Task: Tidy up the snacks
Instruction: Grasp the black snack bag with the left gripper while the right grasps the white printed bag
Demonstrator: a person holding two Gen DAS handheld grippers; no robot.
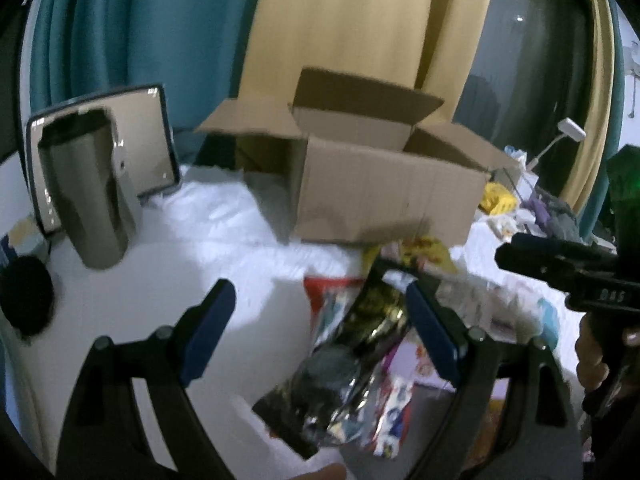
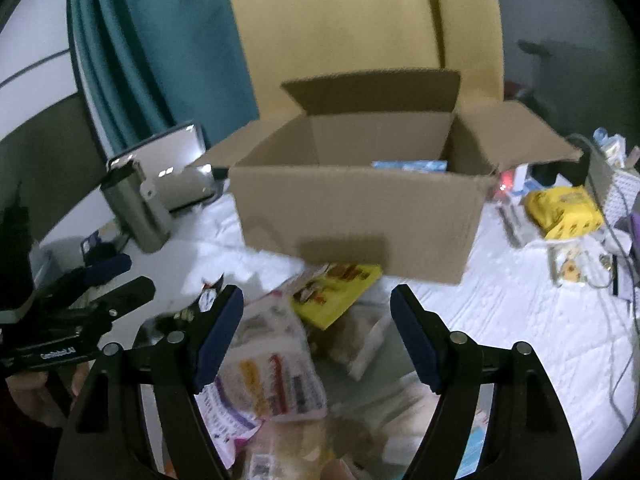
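- Snack packets (image 2: 276, 360) lie heaped at the near edge of a white quilted tabletop (image 2: 520, 320), just in front of an open cardboard box (image 2: 360, 216).
- Cardboard box stands with all flaps up; a blue packet (image 2: 412, 166) shows inside against its far wall.
- Yellow snack pack (image 2: 340, 292) lies partly under the box's front edge.
- Left claw (image 1: 320, 328) is spread above a black foil packet (image 1: 340, 364), no pad pressing on it.
- Right claw (image 2: 316, 336) is spread over the heap, gripping nothing.
- Steel tumbler (image 1: 92, 196) stands toward the tabletop's left side, a mirror (image 1: 156, 140) behind it.
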